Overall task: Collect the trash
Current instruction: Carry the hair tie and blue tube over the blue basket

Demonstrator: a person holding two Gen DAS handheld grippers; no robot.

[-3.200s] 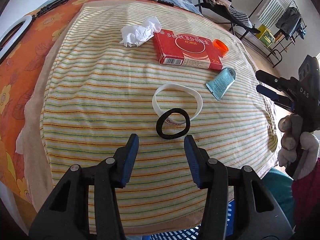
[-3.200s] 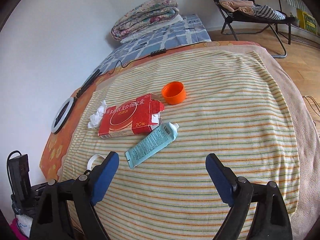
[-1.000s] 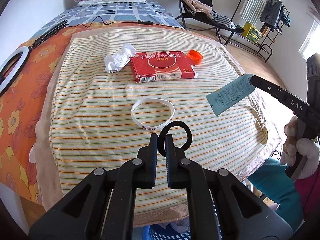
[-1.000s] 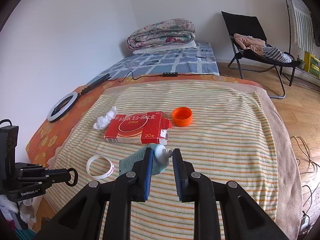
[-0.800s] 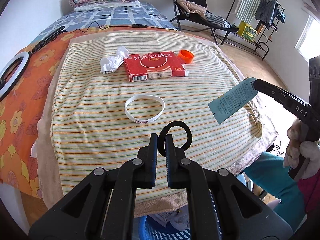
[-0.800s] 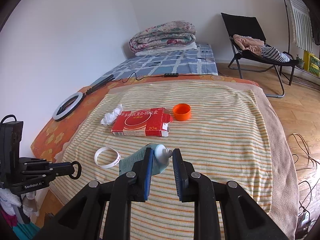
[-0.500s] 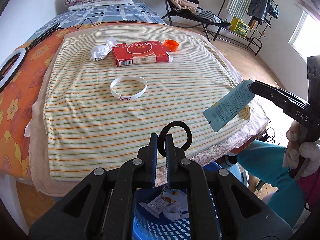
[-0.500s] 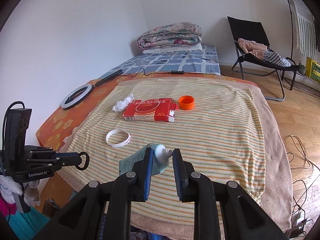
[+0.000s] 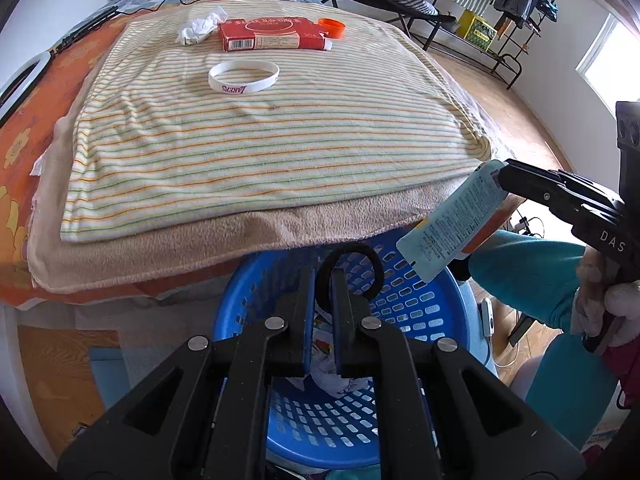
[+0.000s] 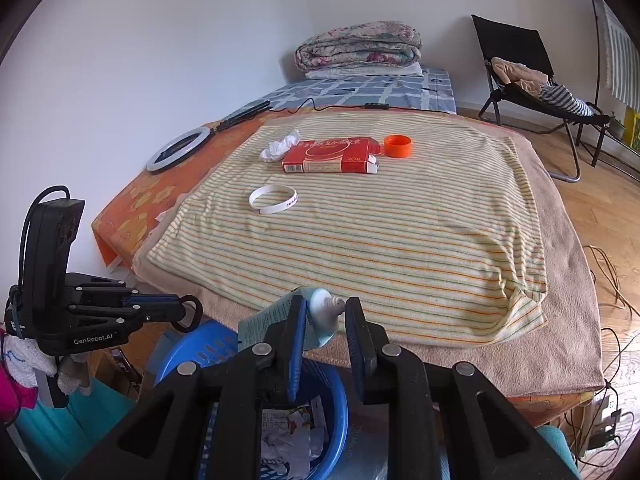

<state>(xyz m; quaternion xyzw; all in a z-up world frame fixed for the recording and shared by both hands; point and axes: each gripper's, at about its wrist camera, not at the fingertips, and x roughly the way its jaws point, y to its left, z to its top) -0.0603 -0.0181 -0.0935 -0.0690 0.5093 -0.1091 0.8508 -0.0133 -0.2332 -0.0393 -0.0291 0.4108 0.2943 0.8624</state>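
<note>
Black hair tie (image 9: pixel 352 268) sits pinched in my left gripper (image 9: pixel 322 300), its jaws pressed together on the loop, right above the blue basket (image 9: pixel 420 300). My right gripper (image 10: pixel 325 328) has its jaws clamped on a pale blue tube (image 10: pixel 320 316) by the cap end, and the tube hangs over the basket's far rim in the left view. Paper scraps lie inside the basket. It stands on the floor just below the bed's near edge. On the striped blanket (image 9: pixel 280 136) I see a white wristband (image 9: pixel 243 77), and farther back a red box (image 9: pixel 272 34), a crumpled tissue (image 9: pixel 200 28) beside it and an orange cap (image 9: pixel 332 27) at its other end.
</note>
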